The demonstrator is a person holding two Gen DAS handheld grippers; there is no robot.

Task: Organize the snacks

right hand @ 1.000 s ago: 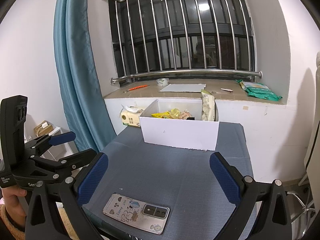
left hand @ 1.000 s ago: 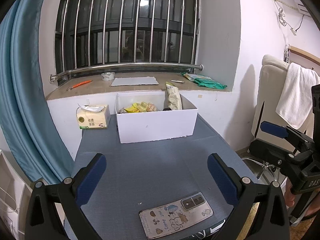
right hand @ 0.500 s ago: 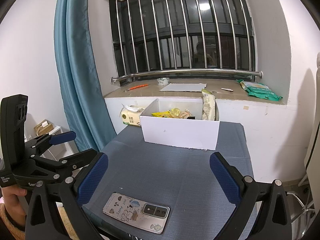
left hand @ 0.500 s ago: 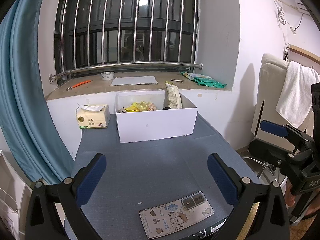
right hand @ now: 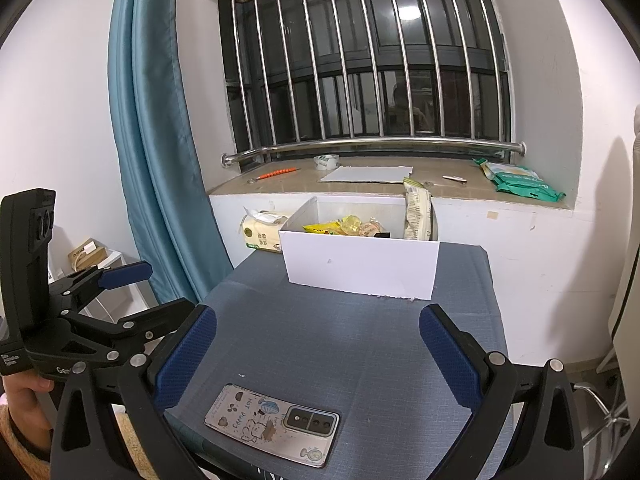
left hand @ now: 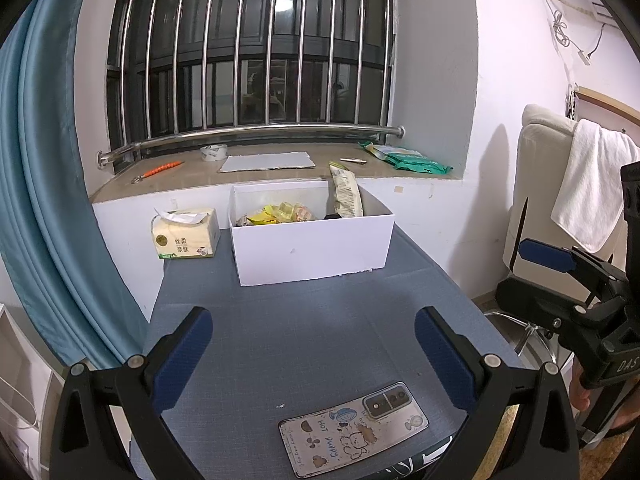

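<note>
Left gripper (left hand: 314, 344): fingers (left hand: 182, 354) spread wide, holding nothing, hovering over the near part of the worktop (left hand: 304, 320). Right gripper (right hand: 318, 354): same, wide apart and empty, fingers (right hand: 448, 360) over the near edge.

Key relation: white box (left hand: 314, 246) w/ the snacks (left hand: 280, 214) sits straight ahead of both pairs of fingers, at the far end of the worktop, well apart from either. Box long axis runs side to side, across the line of approach. One tall packet (left hand: 346, 194) stands upright at the box's right end, poking above the rim; small wrapped bits lie piled toward the left-middle. Neither gripper is clearly nearer; the right one looks better lined up w/ the tall packet, my guess only.

Between the fingers and box: bare blue-grey cloth. A phone (left hand: 354, 426) lies face down near the front edge, just below the fingers. Tissue pack (left hand: 184, 234) just left of the box. Beyond: windowsill (left hand: 280, 168) w/ green packets (left hand: 404, 158), barred window, blue curtain (left hand: 40, 200) on left, chair w/ towel (left hand: 592, 184) on right.
</note>
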